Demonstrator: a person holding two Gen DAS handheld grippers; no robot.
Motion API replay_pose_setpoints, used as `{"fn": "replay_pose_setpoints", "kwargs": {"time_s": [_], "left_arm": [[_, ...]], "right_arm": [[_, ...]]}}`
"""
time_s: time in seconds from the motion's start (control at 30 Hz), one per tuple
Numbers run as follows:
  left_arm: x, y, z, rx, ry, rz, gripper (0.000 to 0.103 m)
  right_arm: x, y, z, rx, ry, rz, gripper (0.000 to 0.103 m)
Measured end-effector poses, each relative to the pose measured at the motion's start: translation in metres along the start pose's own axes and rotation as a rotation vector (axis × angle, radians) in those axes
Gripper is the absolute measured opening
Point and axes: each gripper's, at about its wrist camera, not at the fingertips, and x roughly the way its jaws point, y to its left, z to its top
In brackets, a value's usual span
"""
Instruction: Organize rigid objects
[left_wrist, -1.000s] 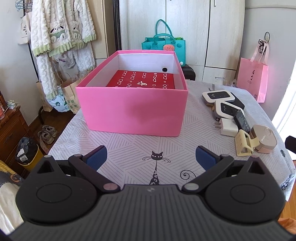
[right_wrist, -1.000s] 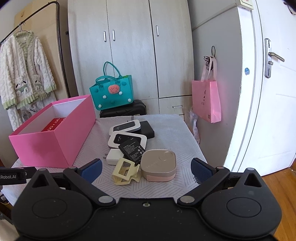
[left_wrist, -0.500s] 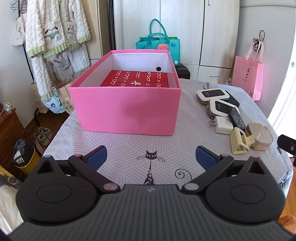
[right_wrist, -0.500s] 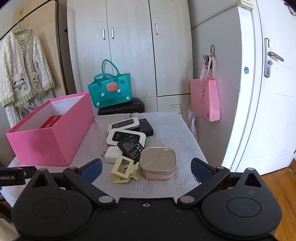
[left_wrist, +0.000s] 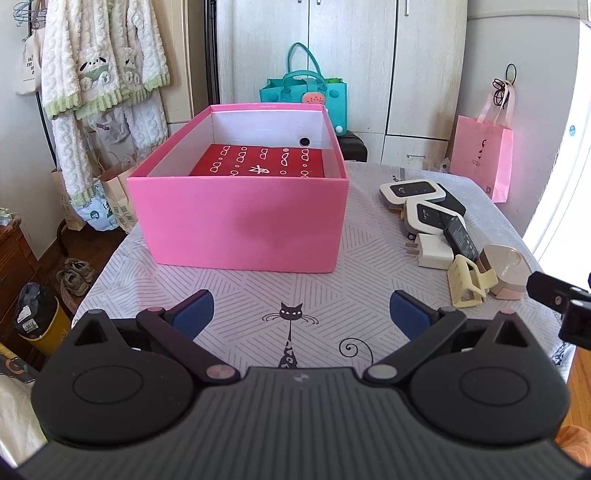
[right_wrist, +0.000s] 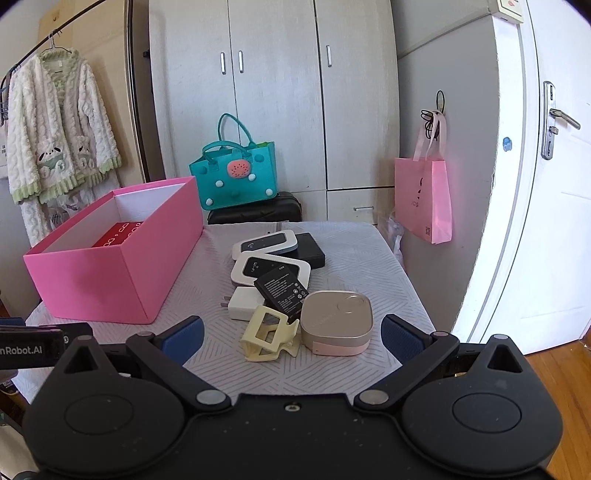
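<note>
Clutter sits along worktop (right_wrist: 369, 258) right edge, pink box (left_wrist: 240, 218) near left edge as bin. Right gripper (right_wrist: 291, 332) and left gripper (left_wrist: 301, 314) fingers spread, empty; right faces hair clip (right_wrist: 267, 334).

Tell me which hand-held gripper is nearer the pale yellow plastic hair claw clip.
Right. The right hand-held gripper sits directly before the pale yellow plastic hair claw clip; the left hand-held gripper hovers off to its left.

Matt pink card box (left_wrist: 240, 221) holding a red printed carton (left_wrist: 258, 162), on a patterned cloth cover (left_wrist: 295, 288) over the bench; glossy cream plastic hair clip (right_wrist: 267, 334), satin beige case (right_wrist: 336, 319), matt black battery (right_wrist: 282, 291), fleecy robe (right_wrist: 55, 129) at upper left.
</note>
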Motion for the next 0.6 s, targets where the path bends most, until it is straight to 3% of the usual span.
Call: {"fn": "replay_pose_setpoints", "kwargs": {"time_s": [0.6], "left_arm": [[-0.011,-0.021,-0.006,0.036,-0.013,-0.041,0.103]], "right_arm": [[-0.009,-0.016,0.001,0.016,-0.027,-0.037,0.103]]}}
